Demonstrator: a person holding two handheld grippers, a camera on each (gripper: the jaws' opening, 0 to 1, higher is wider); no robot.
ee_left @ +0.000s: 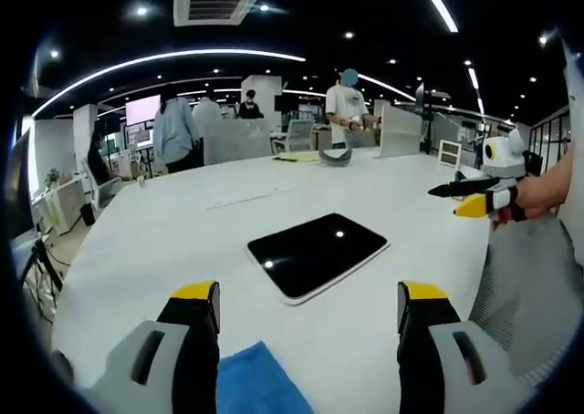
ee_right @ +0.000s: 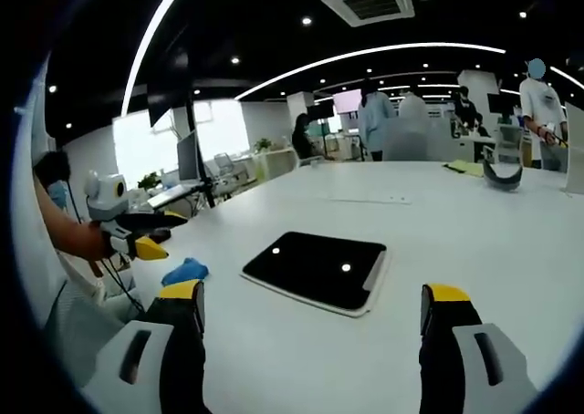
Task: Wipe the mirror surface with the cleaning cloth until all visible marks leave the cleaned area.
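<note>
Open-plan office under curved ceiling lights surrounds a large white table point(ee_left: 182, 241), with people standing at its far side. From the left gripper view, the left gripper point(ee_left: 308, 306) hovers above the near edge with its 2 yellow-tipped jaws spread wide and nothing between them. A blue cleaning cloth point(ee_left: 260, 384) lies on the table low between the jaws, at the near edge. The mirror point(ee_left: 318, 254), a dark rounded rectangle, lies flat beyond, bare tabletop on all 4 sides. At the right, a hand point(ee_left: 547, 191) holds the right gripper point(ee_left: 474, 198) just off the table's right edge.

From the right gripper view, the right gripper's jaws stand wide apart over bare table, holding nothing. The mirror lies ahead with free surface all around. The cloth sits left of it near the table's edge, beside the left gripper, whose jaws look parted, though small here.
</note>
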